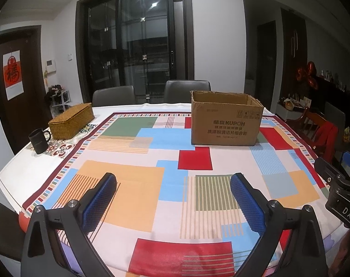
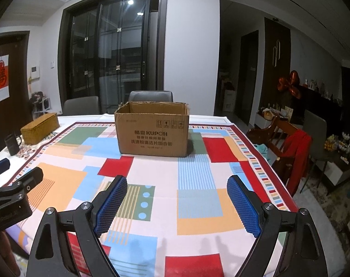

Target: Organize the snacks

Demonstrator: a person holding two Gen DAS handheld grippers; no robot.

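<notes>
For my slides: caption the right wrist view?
Open right gripper faces an open cardboard box on a patterned tablecloth.

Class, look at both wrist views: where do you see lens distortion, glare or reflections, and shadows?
Left wrist view: fisheye bends the tablecloth edges and the corners go black; ceiling lights reflect as bright spots in the dark glass door. Right wrist view: same curved distortion; faint finger-like shadows fall on the cloth near the bottom edge, and the cardboard box print stays readable.
</notes>
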